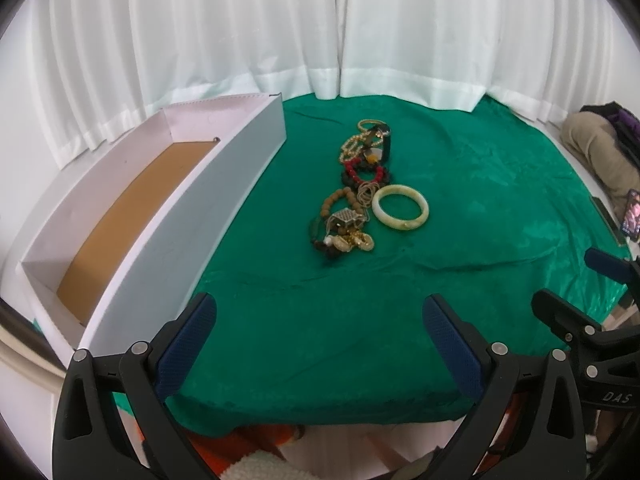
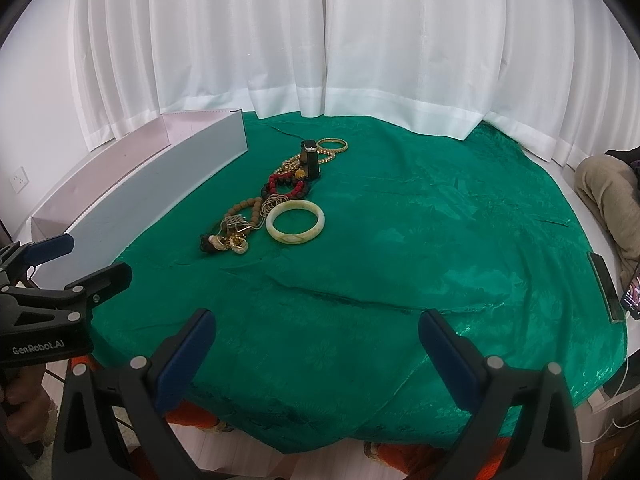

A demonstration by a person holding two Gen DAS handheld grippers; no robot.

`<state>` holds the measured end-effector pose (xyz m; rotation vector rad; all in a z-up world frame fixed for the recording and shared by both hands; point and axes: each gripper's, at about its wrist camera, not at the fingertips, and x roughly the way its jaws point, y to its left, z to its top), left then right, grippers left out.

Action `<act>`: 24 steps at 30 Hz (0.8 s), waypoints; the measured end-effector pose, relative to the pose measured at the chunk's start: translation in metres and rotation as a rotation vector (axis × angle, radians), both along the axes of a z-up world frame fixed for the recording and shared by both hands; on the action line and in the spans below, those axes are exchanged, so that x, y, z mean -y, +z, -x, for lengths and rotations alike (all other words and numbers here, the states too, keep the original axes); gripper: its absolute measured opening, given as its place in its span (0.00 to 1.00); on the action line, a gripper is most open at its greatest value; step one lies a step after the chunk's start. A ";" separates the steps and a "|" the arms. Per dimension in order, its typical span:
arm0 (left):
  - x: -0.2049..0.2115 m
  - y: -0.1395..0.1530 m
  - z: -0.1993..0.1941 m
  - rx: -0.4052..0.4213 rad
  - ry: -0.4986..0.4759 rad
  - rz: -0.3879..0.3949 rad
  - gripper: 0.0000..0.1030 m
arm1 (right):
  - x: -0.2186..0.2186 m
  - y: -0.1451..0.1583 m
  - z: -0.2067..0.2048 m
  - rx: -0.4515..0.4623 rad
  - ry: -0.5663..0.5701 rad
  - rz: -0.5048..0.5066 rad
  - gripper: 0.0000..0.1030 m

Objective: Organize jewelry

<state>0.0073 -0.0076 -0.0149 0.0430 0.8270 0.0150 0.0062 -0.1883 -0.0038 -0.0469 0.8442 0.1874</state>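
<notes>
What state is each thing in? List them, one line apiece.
Left gripper: jaws open, empty.
Right gripper: jaws open, empty.
White box: open-topped, nothing visible inside.
Jade bangle: flat on the green cloth, beside the pile.
Jewelry pile: heaped, not yet sorted.
Gold bangles: at the pile's far end.
Phone: screen lit.
</notes>
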 end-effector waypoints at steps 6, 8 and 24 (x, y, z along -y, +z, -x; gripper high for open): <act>-0.002 -0.003 -0.001 -0.005 0.002 0.000 1.00 | -0.001 -0.001 0.001 -0.005 0.000 -0.003 1.00; -0.002 -0.004 -0.001 -0.007 0.003 0.000 1.00 | -0.004 -0.001 0.002 -0.005 0.000 -0.003 1.00; -0.002 -0.007 -0.003 -0.021 0.004 -0.001 1.00 | -0.005 -0.001 0.003 -0.007 0.002 -0.005 1.00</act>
